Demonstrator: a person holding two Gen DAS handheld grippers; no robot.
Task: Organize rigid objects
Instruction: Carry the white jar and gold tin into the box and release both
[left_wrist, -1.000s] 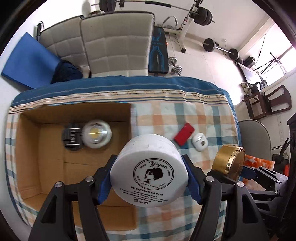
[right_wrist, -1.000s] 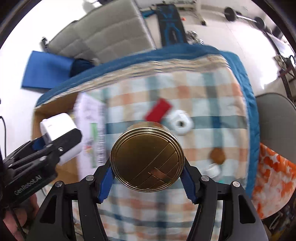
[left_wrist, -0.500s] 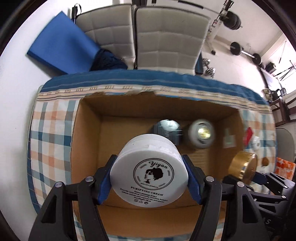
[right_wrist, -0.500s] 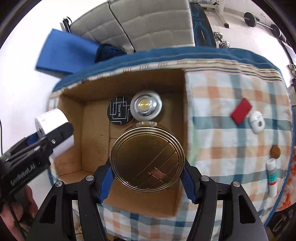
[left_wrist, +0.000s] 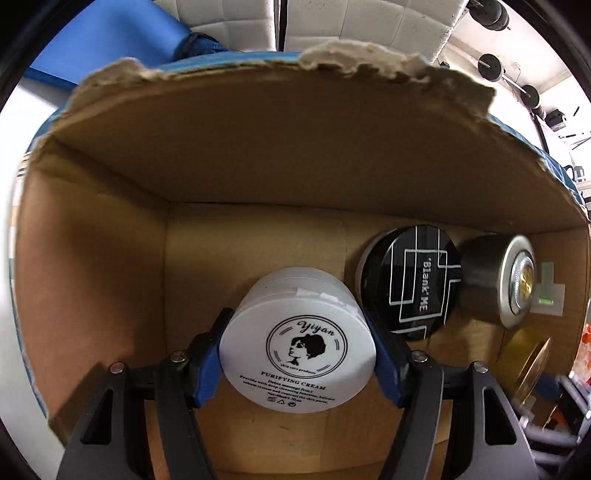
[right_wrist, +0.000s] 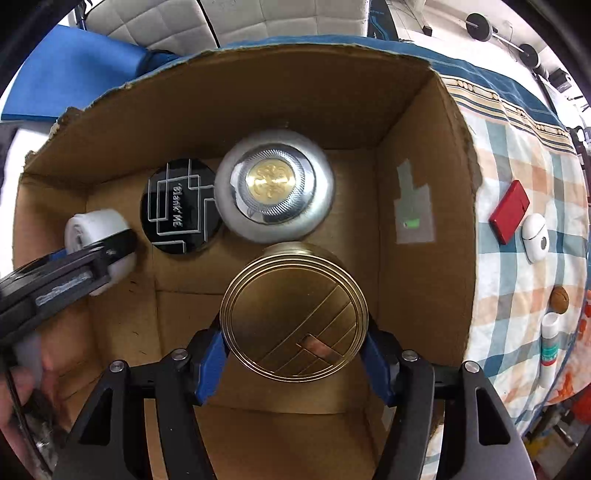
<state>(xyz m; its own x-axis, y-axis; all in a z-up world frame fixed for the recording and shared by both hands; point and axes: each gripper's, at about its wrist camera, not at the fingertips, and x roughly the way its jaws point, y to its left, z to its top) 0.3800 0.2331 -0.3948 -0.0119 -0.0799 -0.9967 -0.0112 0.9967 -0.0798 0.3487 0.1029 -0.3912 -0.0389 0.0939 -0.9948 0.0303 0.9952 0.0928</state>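
Table with checked cloth (right_wrist: 517, 258): carries the box at its left end and loose items at the right; a second ago most of the cloth filled both views, now the box does. Cardboard box (left_wrist: 258, 155), open-topped, far rim torn: half a second ago seen whole from above, now its walls rise around both grippers, which have come down inside it. Silver-lidded jar (right_wrist: 273, 188), gold centre: on the box floor against the far wall, unmoved. Gold round tin (right_wrist: 293, 314): clamped edgewise between the blue pads of the right gripper (right_wrist: 293, 350), near of the silver jar and just beside it; a second ago it hung over the cloth, outside the box. White cream jar (left_wrist: 297, 343), lid printed "Purifying Cream": clamped between the blue pads of the left gripper (left_wrist: 297, 354), low in the box's left half; whether it touches the floor cannot be told. Black compact (left_wrist: 410, 280), white line pattern: flat on the floor between the white jar and the silver jar, touching or nearly touching the latter, unmoved. Red flat case (right_wrist: 509, 211), white earbud case (right_wrist: 534, 238), white tube (right_wrist: 549, 349), small brown nut-like piece (right_wrist: 559, 300): on the cloth right of the box, in a near-to-far line, places unchanged.
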